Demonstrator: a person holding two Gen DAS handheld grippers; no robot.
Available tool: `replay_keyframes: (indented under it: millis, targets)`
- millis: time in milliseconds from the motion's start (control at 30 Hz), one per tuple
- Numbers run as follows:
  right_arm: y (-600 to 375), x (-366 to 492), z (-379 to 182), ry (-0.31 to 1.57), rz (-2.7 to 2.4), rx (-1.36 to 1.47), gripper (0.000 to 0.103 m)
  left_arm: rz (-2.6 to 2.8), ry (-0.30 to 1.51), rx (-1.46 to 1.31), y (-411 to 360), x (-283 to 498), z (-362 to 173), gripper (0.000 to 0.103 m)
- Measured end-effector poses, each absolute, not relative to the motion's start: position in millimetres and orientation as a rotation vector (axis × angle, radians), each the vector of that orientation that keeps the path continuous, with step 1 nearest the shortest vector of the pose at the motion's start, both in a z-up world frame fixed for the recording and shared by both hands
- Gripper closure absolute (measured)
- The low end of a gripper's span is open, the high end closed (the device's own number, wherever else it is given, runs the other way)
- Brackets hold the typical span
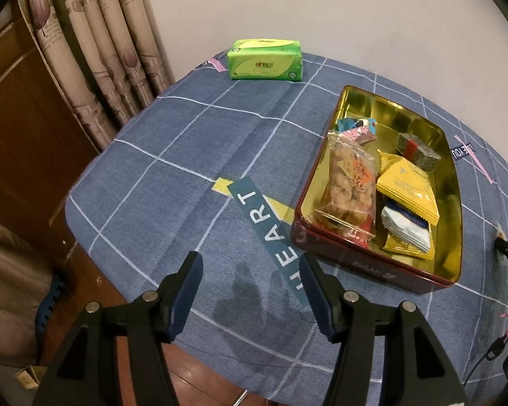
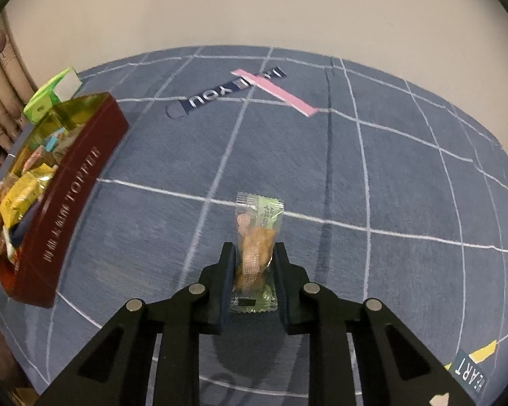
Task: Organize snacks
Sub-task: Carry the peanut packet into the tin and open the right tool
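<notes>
Snacks going into a red tin on a blue checked tablecloth.

Nearest, the right gripper [image 2: 253, 264] pinches a clear green-ended snack packet [image 2: 256, 250] between its pads, over the tablecloth [image 2: 372, 176]. The left gripper [image 1: 250, 291] hangs with jaws apart and nothing between them, near the table's edge. Farther left of the packet stands the red tin [image 2: 67, 203], open and holding several wrapped snacks. Beyond it, at the far edge, lies a green tissue pack [image 1: 265, 60].

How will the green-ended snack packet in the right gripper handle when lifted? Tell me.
The snack packet is probably light: small clear film around a few brown pieces. Its flat sealed ends will likely flop. The right gripper pinches its filled middle, so the contents may crush under hard squeezing.
</notes>
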State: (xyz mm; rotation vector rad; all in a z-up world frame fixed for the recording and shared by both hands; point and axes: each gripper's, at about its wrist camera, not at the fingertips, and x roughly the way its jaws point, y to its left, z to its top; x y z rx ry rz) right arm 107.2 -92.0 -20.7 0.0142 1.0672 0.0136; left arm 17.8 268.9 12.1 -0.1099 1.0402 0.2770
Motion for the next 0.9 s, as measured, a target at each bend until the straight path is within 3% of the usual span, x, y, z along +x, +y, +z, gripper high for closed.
replay_keyframes:
  millis: [500,900]
  targets:
    - [0.3,110.7,37.3,0.99,0.227,0.031,0.083,0.276,1.024,-0.074,260.8,16.2,14.5,0.042]
    - [58.2,127.5,46.1,0.997,0.33,0.077,0.083,0.28,1.037,-0.086,263.9,15.9,12.8,0.042]
